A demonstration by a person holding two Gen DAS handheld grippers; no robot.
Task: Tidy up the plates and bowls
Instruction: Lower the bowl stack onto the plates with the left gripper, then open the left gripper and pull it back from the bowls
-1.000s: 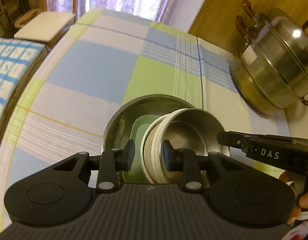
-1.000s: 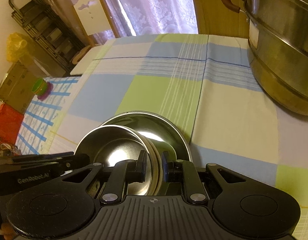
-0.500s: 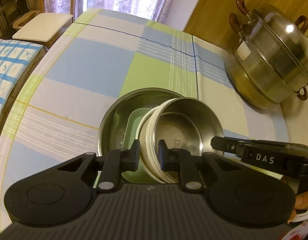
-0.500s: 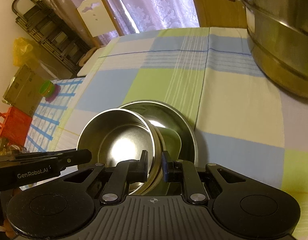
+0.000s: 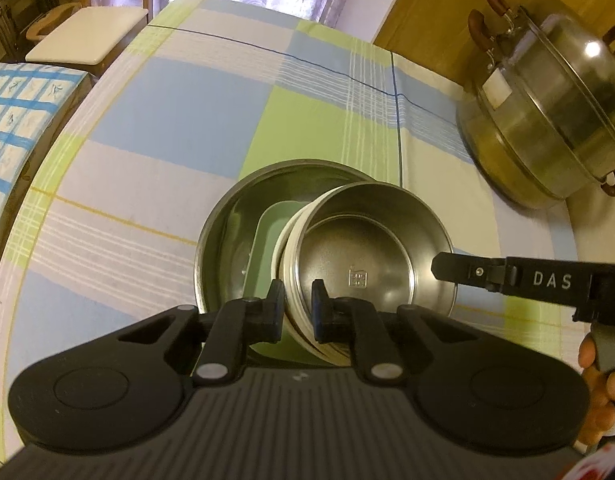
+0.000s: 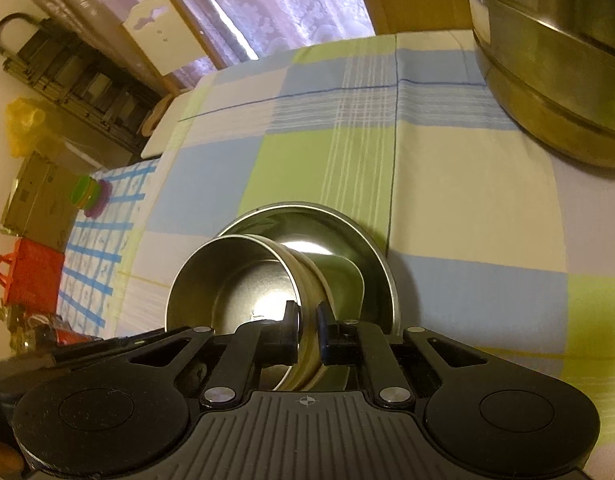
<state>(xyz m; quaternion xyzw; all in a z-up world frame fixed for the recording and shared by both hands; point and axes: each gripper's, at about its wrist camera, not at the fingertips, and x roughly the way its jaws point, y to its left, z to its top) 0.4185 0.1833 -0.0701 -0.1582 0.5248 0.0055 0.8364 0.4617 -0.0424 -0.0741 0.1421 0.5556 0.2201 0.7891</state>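
Both grippers pinch opposite rims of the same steel bowl (image 5: 367,256), which sits tilted over a green dish (image 5: 267,236) inside a larger steel plate (image 5: 223,228) on the checked tablecloth (image 5: 187,120). Left gripper (image 5: 297,306): jaws nearly closed, one pad inside and one outside the rim at the bowl's 7 o'clock in the left wrist view. Right gripper (image 6: 307,326): same narrow clamp on the wall at about 4 o'clock in its own view; it also shows from the side at 3 o'clock in the left view. Bowl looks light, stiff and thin-walled w/ a pale outer band; polished metal is prob slippery, so the rim grip w/ a pad each side seems the right hold, and two opposed grips should stop it swinging. Not fragile, but it'd clatter and could dent the dish if dropped. Room: open cloth from 10 to 1 o'clock beyond the stack; big steamer pot (image 5: 547,120) crowds 2 o'clock, and the table edge curves away at 9 o'clock, w/ a chair (image 5: 83,36) past 11.
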